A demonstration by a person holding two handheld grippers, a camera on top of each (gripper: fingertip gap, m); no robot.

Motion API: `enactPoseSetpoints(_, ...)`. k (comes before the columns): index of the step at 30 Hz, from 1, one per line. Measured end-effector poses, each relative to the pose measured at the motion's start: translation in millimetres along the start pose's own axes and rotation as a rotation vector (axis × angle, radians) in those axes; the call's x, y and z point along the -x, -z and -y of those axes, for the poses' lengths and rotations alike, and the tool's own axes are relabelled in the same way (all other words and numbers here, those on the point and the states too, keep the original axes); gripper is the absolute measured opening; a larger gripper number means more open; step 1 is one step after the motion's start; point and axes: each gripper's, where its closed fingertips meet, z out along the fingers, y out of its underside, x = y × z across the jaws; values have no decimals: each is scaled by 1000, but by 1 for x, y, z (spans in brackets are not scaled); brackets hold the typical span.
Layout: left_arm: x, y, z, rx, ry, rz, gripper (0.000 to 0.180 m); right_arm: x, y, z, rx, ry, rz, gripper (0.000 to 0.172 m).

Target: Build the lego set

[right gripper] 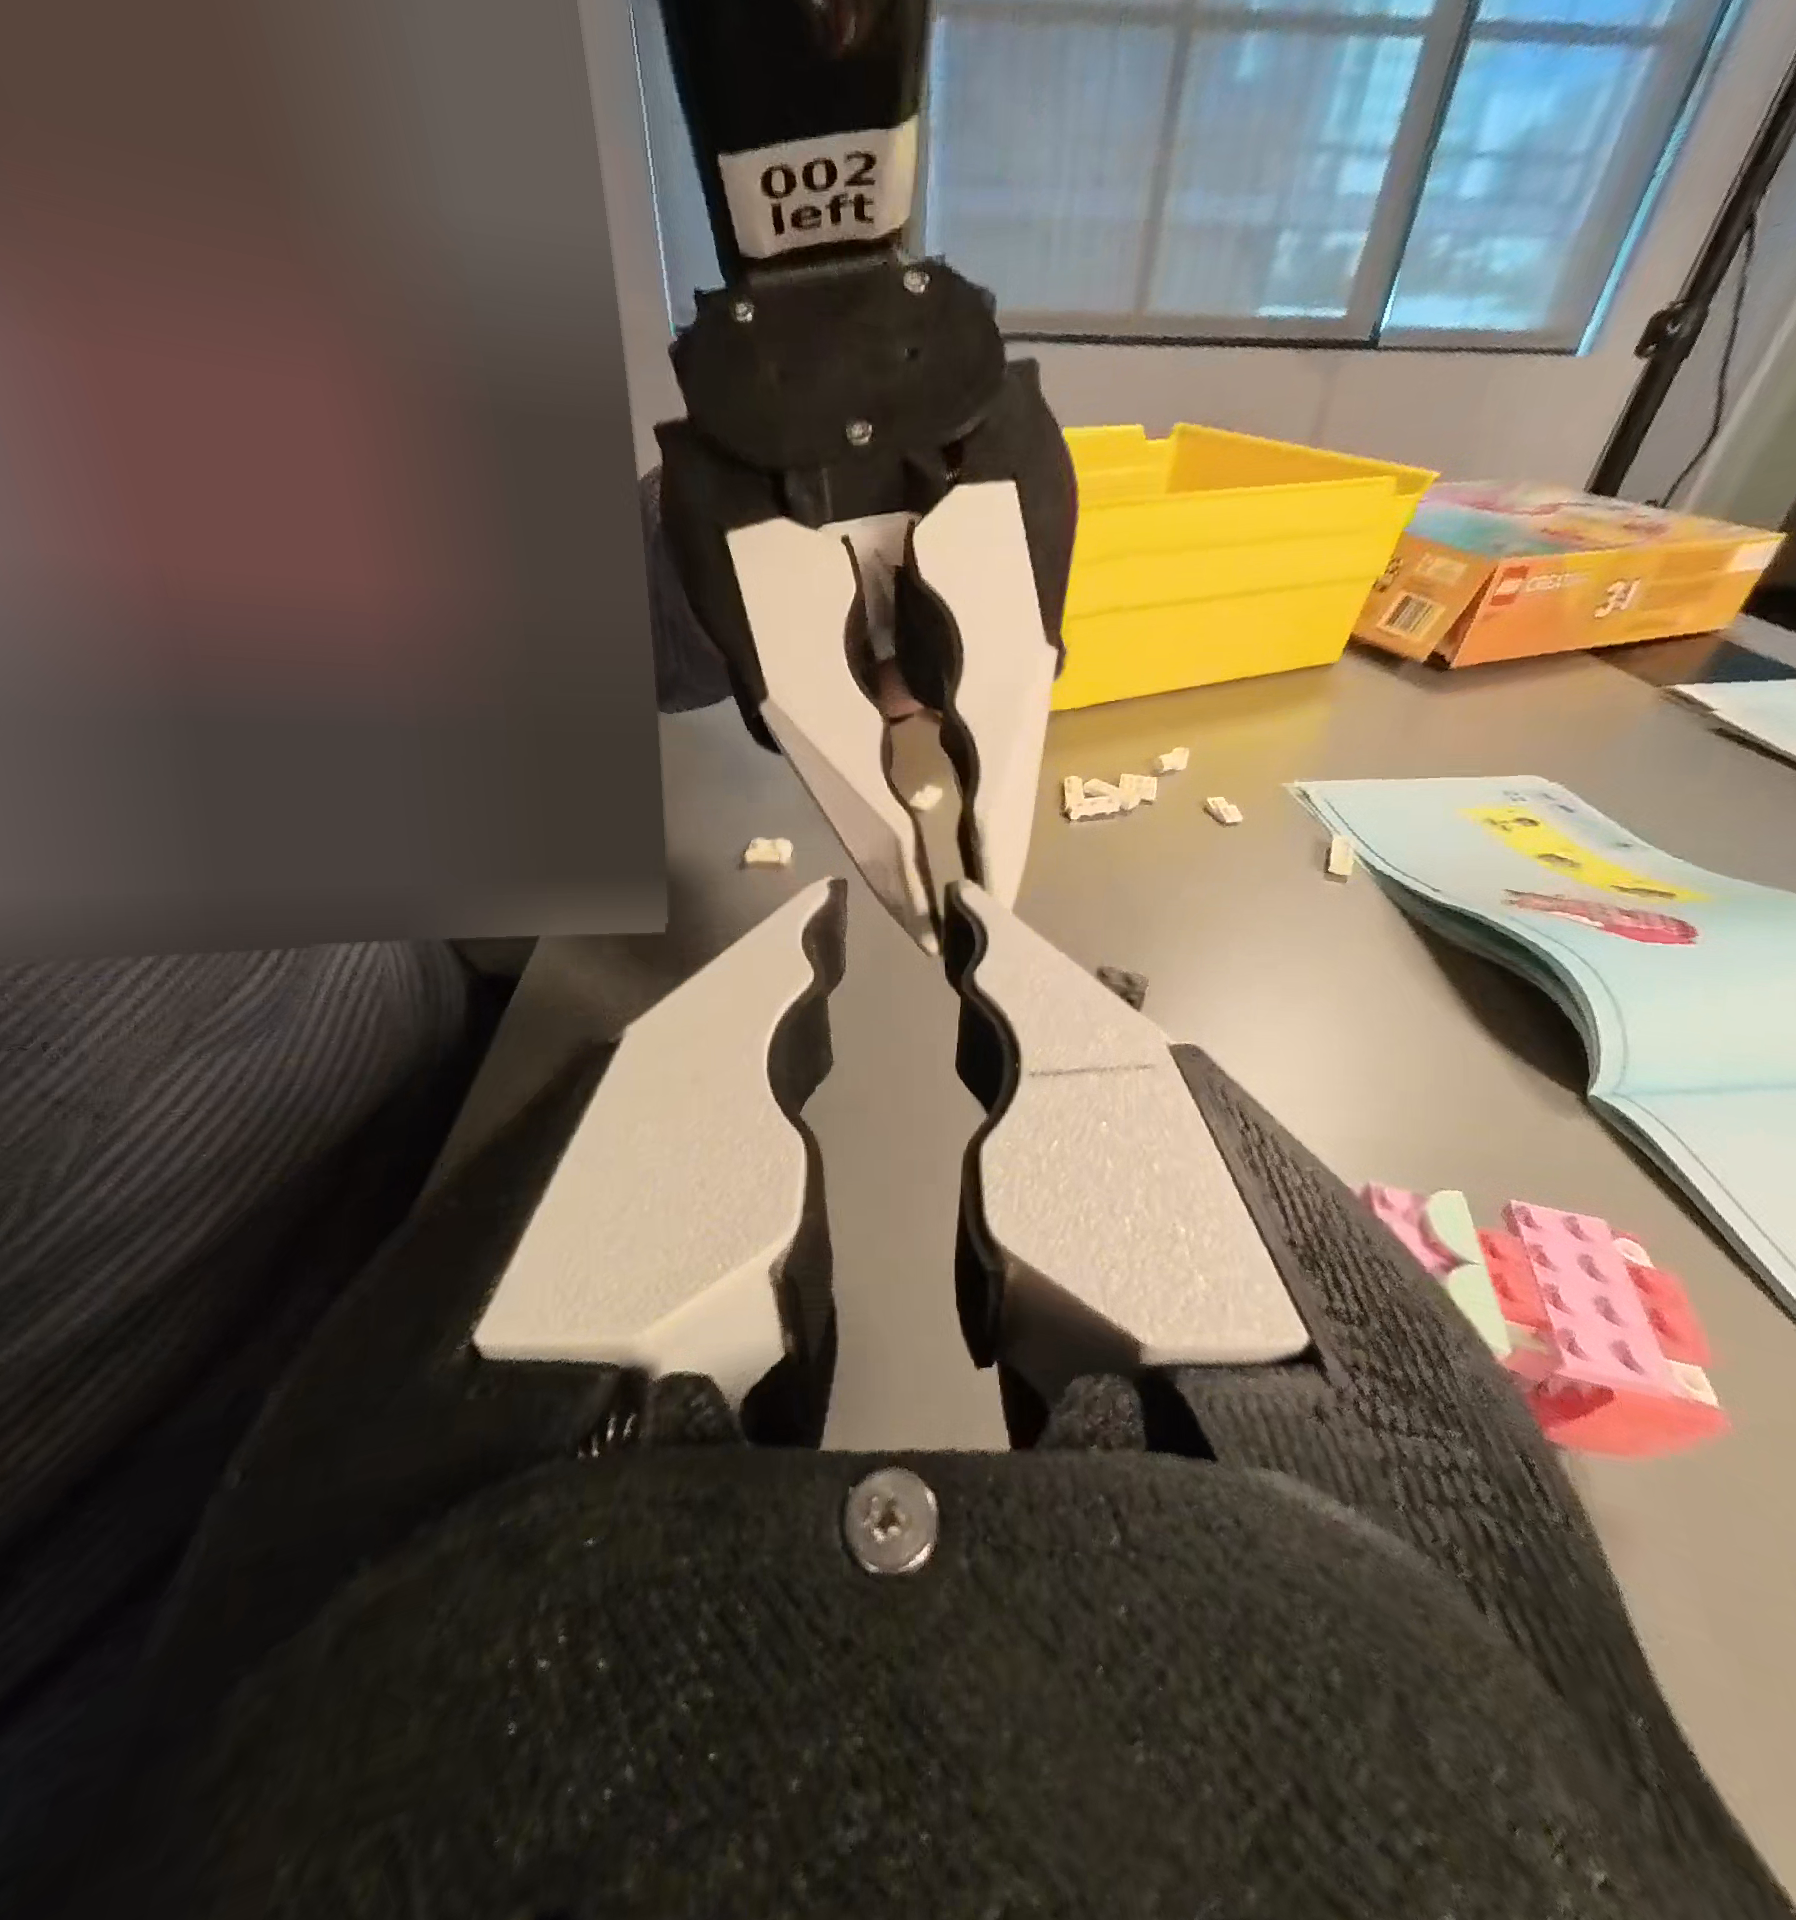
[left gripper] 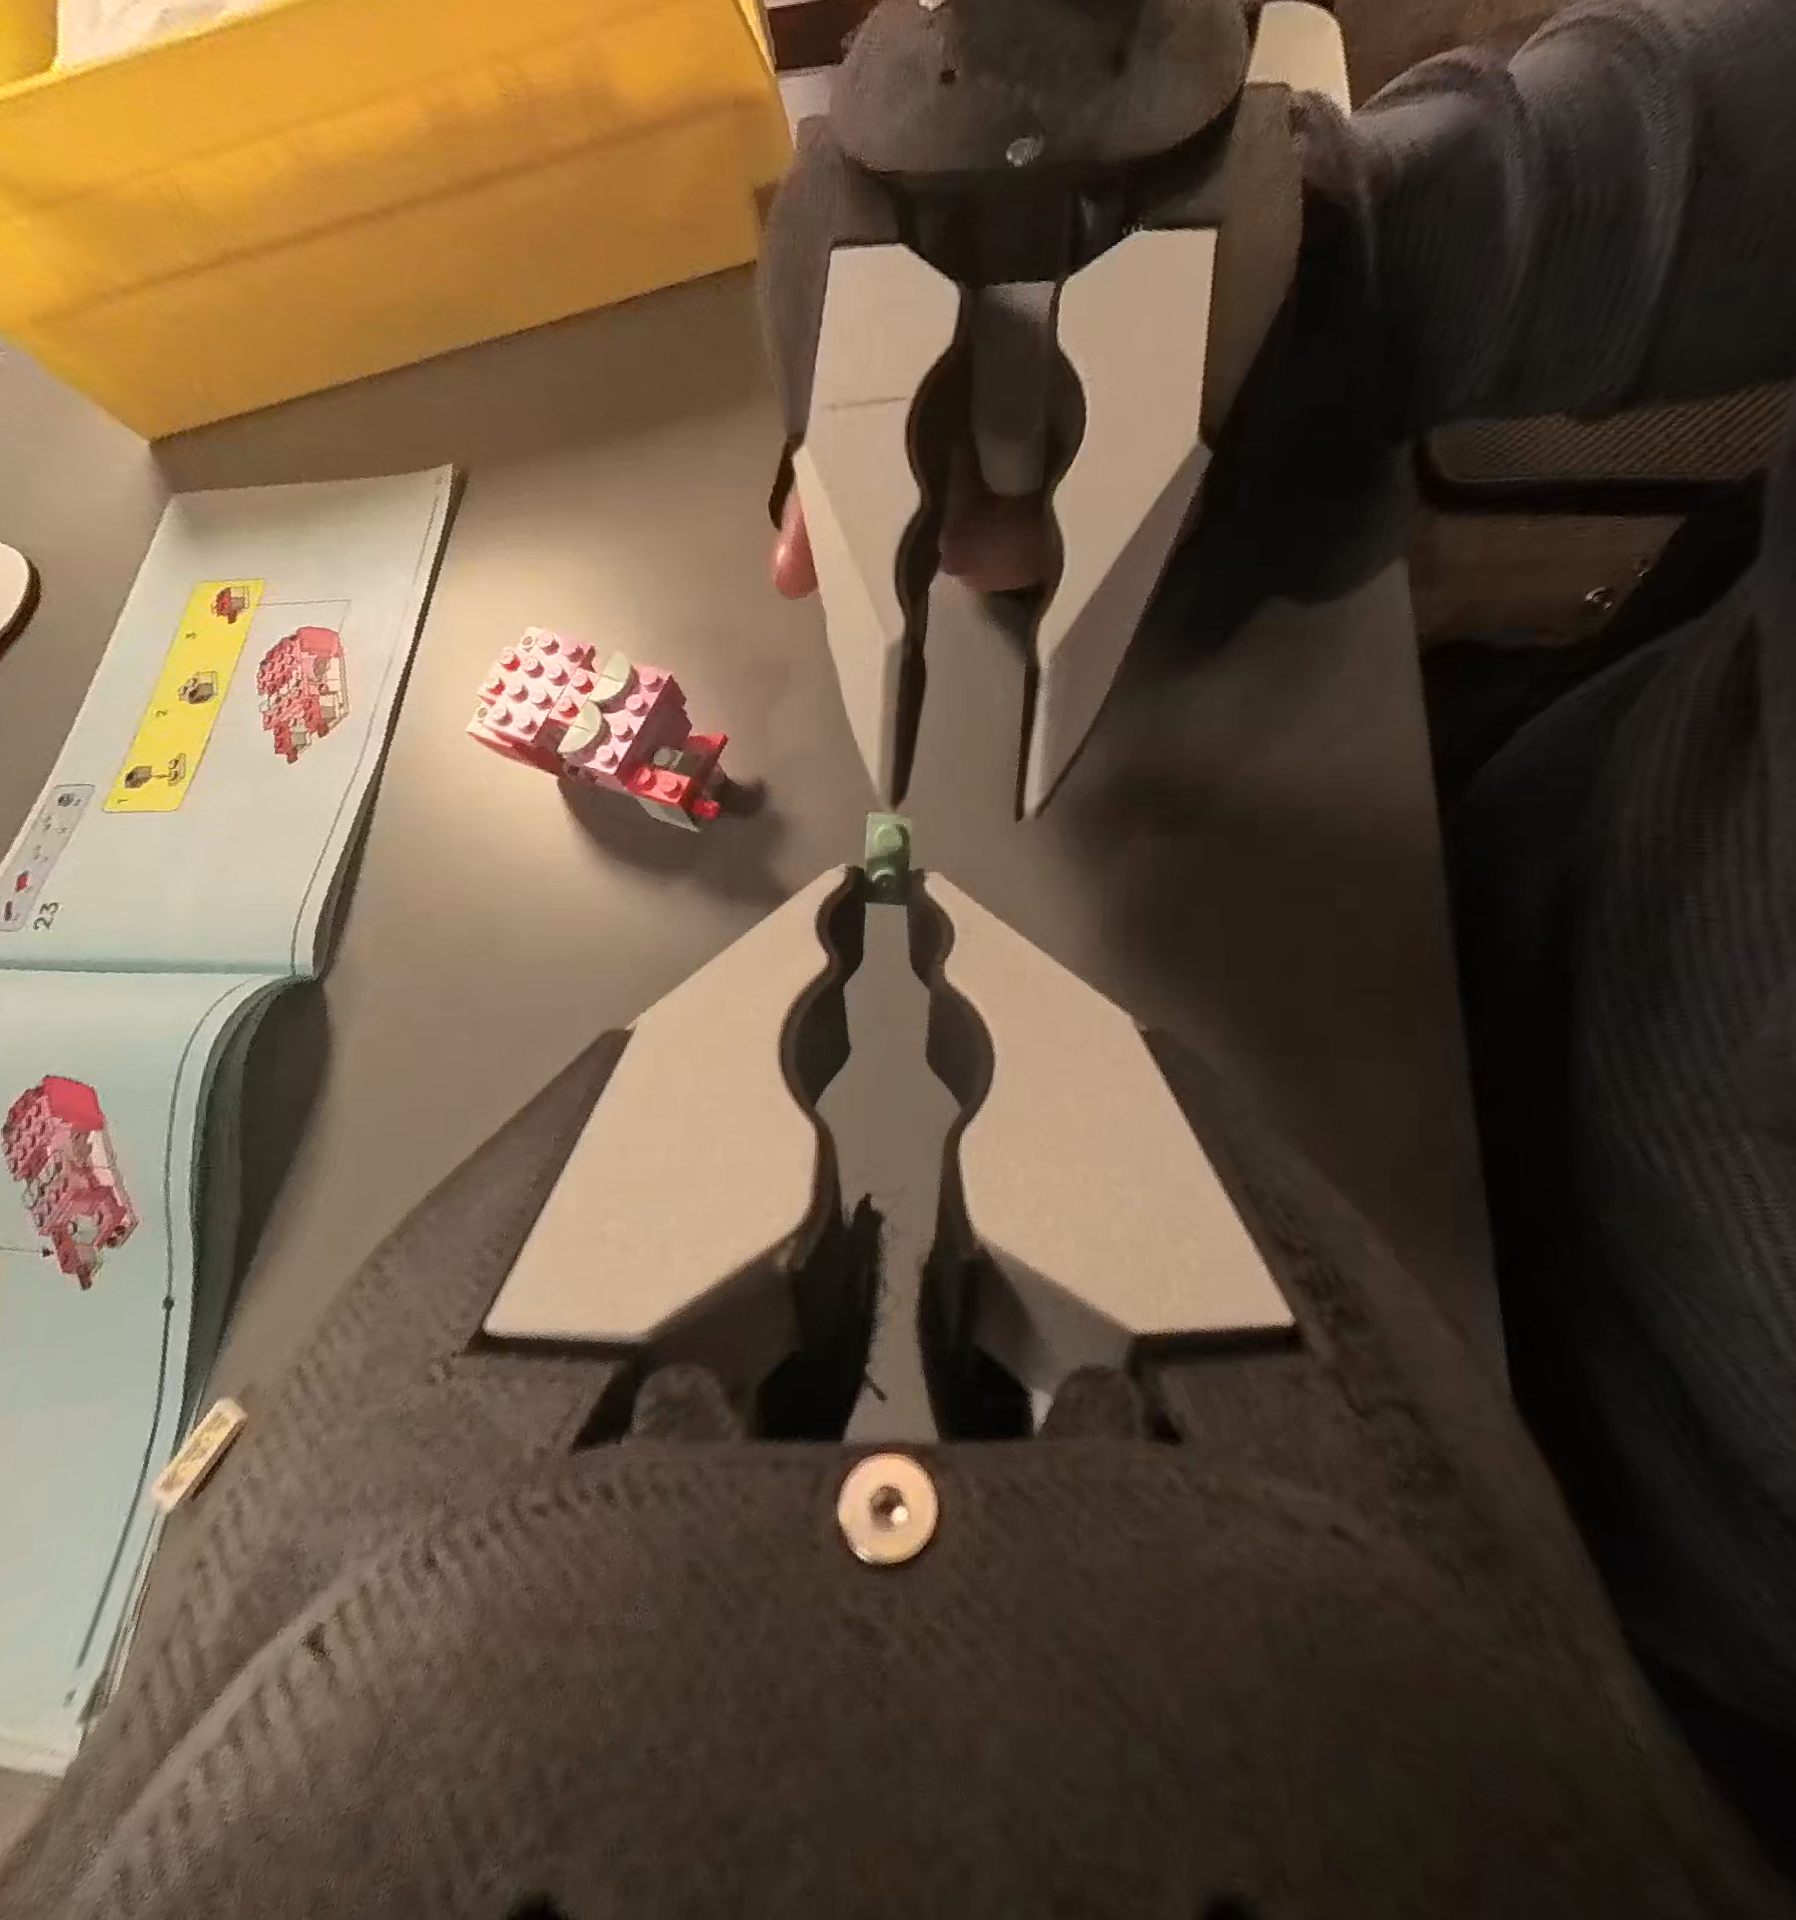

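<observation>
Left gripper [left gripper: 881,883] clamped by its fingertips on a small pale-green brick [left gripper: 886,847], held up above the dark table [left gripper: 561,935], most of the brick jutting out past the tips. Right gripper [left gripper: 961,805] facing it from the far side, jaws apart and holding nothing, one fingertip [left gripper: 899,795] just beside the brick's far end, contact not clear. To the left, on the table: a pink and red brick model [left gripper: 593,717], then an open instruction booklet [left gripper: 239,707], with a yellow bin [left gripper: 354,197] farther off. Loose pale bricks [right gripper: 1107,800] scattered on the far table, an orange box [right gripper: 1559,582] beside the bin. Seemingly the brick presented between both grippers; any transfer calling for the open fingers squared on its free end.
</observation>
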Motion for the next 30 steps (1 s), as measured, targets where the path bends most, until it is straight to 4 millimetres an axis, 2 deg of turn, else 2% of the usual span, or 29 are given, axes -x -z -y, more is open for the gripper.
enactPoseSetpoints(4, 0, -1, -2, 15, -1, 0, 7, -9, -3, -7, 58, 39, -83, 26)
enactPoseSetpoints(8, -3, -1, -2, 37, -26, -7, 7, -9, -4, -13, 102, 71, -90, 7)
enactPoseSetpoints(19, -8, -5, -5, 98, -61, -15, 7, -6, -5, -19, 146, 115, -73, 7)
enactPoseSetpoints(23, -8, -3, -4, 83, 22, -18, 8, -7, 0, -15, 114, 111, -75, 6)
enactPoseSetpoints(25, 7, 8, -21, 170, 37, 46, 35, -12, 7, -11, 80, 100, -99, 6)
enactPoseSetpoints(28, 34, 36, -53, 313, 33, 140, 40, -24, 22, -4, 25, 84, -160, 6)
enactPoseSetpoints(30, 44, 53, -74, 423, 50, 137, 42, -30, 31, 0, -11, 72, -192, 6)
